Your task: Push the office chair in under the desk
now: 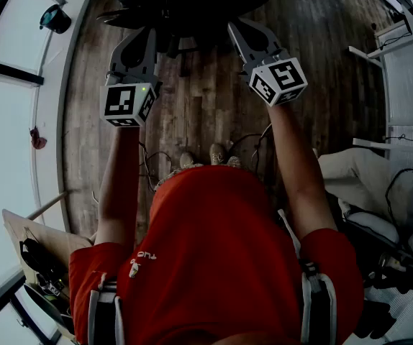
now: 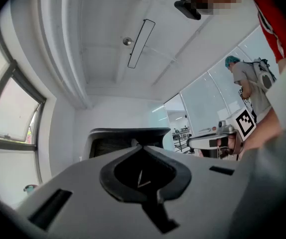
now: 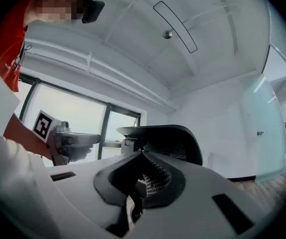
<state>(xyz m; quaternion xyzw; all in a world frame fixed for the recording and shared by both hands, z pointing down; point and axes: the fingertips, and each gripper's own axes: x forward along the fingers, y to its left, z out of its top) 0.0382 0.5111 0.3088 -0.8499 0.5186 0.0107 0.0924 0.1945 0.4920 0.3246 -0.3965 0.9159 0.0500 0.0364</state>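
The black office chair (image 1: 181,6) stands at the top of the head view on the wooden floor, just ahead of both grippers. My left gripper (image 1: 147,36) points at its left side and is shut and empty. My right gripper (image 1: 237,29) points at its right side, also shut with nothing between its jaws. Whether either tip touches the chair cannot be told. The chair's mesh back (image 2: 125,133) rises just beyond the shut left gripper (image 2: 142,146) in the left gripper view. In the right gripper view the chair's back and headrest (image 3: 170,133) stand behind the shut right gripper (image 3: 143,153).
A white surface (image 1: 12,121) with a dark teal object (image 1: 54,18) runs along the left. White furniture (image 1: 408,70) and a pale bag (image 1: 365,178) are at the right. Cables (image 1: 253,146) lie by my feet. A second person (image 2: 247,81) stands far off by glass partitions.
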